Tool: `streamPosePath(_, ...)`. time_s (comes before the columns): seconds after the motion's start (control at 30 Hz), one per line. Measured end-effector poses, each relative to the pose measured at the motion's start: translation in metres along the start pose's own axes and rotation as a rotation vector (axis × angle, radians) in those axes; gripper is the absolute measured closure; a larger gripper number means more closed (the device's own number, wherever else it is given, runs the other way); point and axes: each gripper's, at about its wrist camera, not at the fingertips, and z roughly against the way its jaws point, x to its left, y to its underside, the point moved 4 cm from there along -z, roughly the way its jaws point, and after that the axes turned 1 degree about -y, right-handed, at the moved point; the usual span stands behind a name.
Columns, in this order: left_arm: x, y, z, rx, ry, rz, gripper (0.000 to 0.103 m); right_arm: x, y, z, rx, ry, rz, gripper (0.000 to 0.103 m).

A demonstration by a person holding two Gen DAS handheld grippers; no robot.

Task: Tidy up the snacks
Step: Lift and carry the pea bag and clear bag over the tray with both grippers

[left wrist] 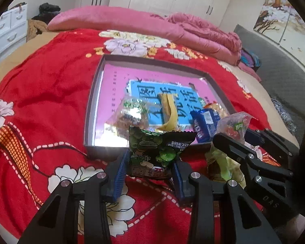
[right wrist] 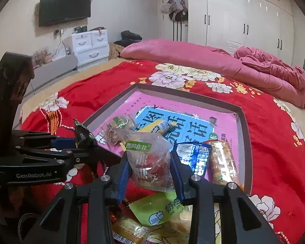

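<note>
My left gripper [left wrist: 150,163] is shut on a dark green snack packet [left wrist: 158,148], held just in front of the near rim of a shallow dark tray [left wrist: 93,93] with a pink printed bottom. My right gripper [right wrist: 150,165] is shut on a clear bag with red contents [right wrist: 150,158], above the tray's near edge. Inside the tray [right wrist: 245,126] lie a green-and-white packet [left wrist: 130,111], a yellow packet [left wrist: 168,111], a blue packet [right wrist: 195,156] and an orange cracker pack [right wrist: 221,162]. Each gripper shows at the side of the other's view.
The tray rests on a bed with a red flowered blanket [left wrist: 50,93]. Loose snacks, among them a light green packet [right wrist: 158,209], lie on the blanket under my right gripper. A pink quilt [right wrist: 213,61] lies at the far side, with white wardrobes [right wrist: 244,20] behind.
</note>
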Motion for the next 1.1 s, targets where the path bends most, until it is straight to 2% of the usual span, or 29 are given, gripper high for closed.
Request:
streamPosePath(0.37, 0.005, -0.015, 0.015, -0.085, 0.013, 0.019, 0.062, -0.027, -0.004, 0.013, -0.047, 0.015, -0.107, 0.065)
streamPosePath(0.7, 0.017, -0.028, 0.009, -0.111, -0.026, 0.03, 0.062, -0.062, -0.004, 0.022, -0.075, 0.063, -0.224, 0.065)
streamPosePath(1.1, 0.023, -0.033, 0.0, -0.11, -0.033, 0.043, 0.062, -0.093, -0.001, 0.027, -0.088, 0.121, -0.317, 0.065)
